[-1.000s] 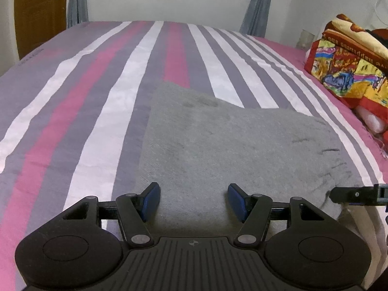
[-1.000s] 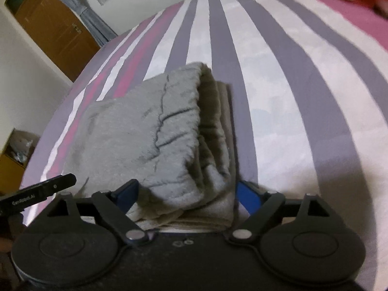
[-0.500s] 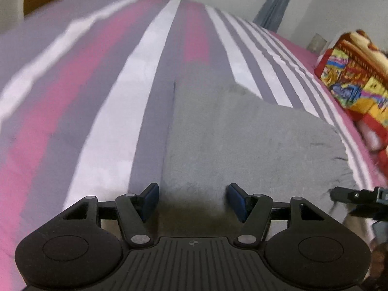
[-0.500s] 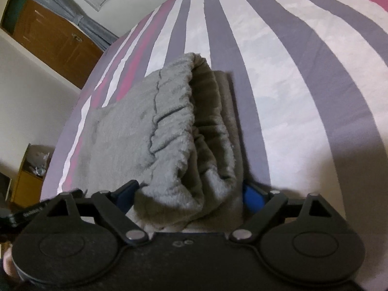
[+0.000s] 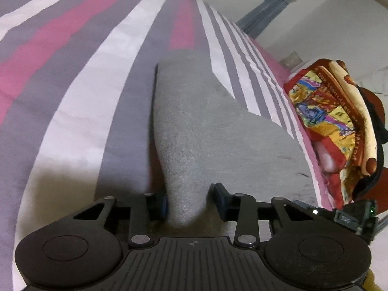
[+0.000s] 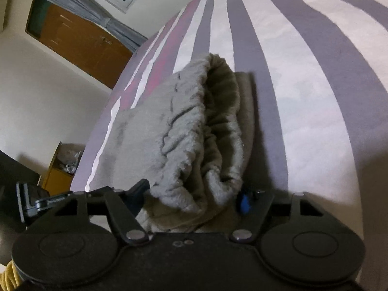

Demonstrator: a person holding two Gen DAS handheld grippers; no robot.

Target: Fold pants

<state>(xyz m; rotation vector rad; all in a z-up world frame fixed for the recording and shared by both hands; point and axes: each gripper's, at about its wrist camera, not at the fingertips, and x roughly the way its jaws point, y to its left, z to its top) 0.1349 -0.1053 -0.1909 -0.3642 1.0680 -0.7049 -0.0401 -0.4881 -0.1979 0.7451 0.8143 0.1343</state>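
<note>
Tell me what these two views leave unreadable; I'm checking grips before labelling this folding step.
- Left wrist view: whether the left gripper pinches the grey fleece pants; a raised fold hides the contact.
- Right wrist view: right gripper contact, hidden by bunched waistband.
- Near pants edge: hidden by gripper bodies in both views.
- Cardboard box contents: too small.

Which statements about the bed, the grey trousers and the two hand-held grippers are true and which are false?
1. The grey fleece pants lie on a striped bedsheet. True.
2. The left hand-held gripper has fabric between its blue pads. True.
3. The right hand-held gripper hangs over bare sheet. False: the bunched edge of the pants sits between its fingers.
4. A colourful patterned blanket lies on top of the pants. False: it lies apart, at the bed's side.
5. A brown wooden door shows behind the bed. True.
</note>
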